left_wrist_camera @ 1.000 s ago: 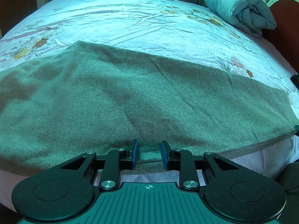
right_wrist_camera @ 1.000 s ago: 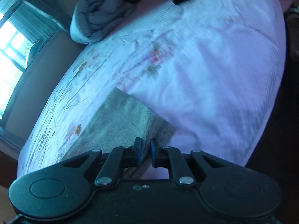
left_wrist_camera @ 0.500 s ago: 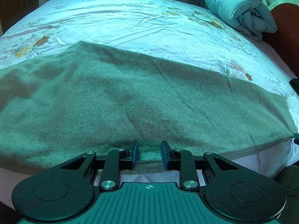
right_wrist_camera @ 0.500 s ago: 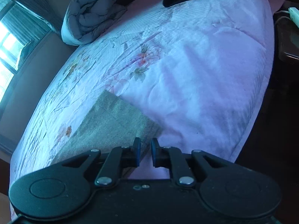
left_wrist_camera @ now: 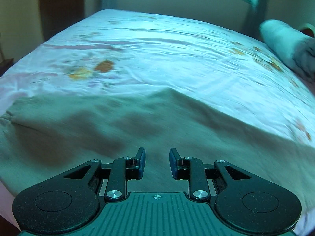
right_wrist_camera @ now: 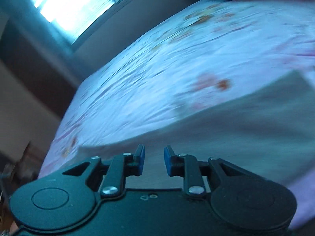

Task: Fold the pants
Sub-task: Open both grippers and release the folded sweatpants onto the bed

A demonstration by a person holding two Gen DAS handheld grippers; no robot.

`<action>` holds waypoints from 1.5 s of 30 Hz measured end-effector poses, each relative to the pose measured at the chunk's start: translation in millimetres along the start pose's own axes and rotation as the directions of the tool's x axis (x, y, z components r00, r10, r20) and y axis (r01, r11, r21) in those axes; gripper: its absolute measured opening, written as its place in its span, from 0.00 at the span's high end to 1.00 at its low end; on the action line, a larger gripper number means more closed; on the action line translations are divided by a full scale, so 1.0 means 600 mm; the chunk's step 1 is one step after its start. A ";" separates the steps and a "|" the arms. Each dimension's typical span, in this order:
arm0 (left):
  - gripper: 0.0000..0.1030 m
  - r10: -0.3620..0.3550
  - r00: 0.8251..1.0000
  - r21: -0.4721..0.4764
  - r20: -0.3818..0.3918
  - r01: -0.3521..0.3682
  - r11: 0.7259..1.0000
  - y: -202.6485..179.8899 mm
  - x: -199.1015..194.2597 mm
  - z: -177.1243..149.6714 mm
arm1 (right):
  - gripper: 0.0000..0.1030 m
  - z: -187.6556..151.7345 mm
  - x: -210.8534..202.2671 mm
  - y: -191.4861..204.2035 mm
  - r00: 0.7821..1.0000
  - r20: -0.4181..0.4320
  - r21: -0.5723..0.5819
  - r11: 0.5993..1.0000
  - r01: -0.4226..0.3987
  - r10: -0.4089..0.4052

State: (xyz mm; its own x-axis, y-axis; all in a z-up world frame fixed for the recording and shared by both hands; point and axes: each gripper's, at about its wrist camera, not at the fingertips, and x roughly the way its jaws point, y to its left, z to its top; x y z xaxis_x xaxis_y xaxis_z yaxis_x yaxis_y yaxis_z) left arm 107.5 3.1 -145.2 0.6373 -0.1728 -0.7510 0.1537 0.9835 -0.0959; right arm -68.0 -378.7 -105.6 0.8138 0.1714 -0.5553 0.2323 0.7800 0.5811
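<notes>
The grey-green pants (left_wrist_camera: 137, 129) lie spread flat across the near side of the bed, with the waistband at the far left. My left gripper (left_wrist_camera: 157, 162) is open and empty, just above the cloth near its front edge. In the right wrist view the pants (right_wrist_camera: 246, 122) stretch to the right, with a square corner at the far right. My right gripper (right_wrist_camera: 154, 160) is open and empty over the cloth's near edge. Both views are motion-blurred.
The bed carries a pale floral sheet (left_wrist_camera: 167, 55). A rolled grey quilt (left_wrist_camera: 283, 41) lies at the far right by the headboard. A bright window (right_wrist_camera: 72, 5) and a wall stand beyond the bed's far side.
Both grippers have let go of the pants edge and opened. Both have swung left, and the right view now looks across the bed toward the window.
</notes>
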 end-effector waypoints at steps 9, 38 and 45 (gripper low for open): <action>0.74 0.088 0.995 -0.112 -0.048 -0.093 0.989 0.110 0.107 0.047 | 0.82 0.033 0.230 0.176 0.953 -0.260 -0.140 0.970 -0.198 0.157; 0.74 0.097 0.994 -0.129 -0.041 -0.102 0.986 0.153 0.119 0.038 | 0.34 0.042 0.515 0.334 0.714 -0.603 -0.104 0.853 -0.511 0.354; 0.74 0.102 0.994 -0.121 -0.037 -0.106 0.987 0.152 0.120 0.036 | 0.30 0.049 0.556 0.276 0.717 -0.453 0.284 0.848 -0.447 0.530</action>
State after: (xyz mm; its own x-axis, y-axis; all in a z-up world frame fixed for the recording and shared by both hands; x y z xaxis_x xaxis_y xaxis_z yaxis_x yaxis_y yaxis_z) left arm 183.8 79.1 -193.6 0.6217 -0.0694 -0.7802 -0.0070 0.9955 -0.0942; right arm 257.7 -210.2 -177.3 0.4654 0.8085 -0.3601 -0.0153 0.4141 0.9101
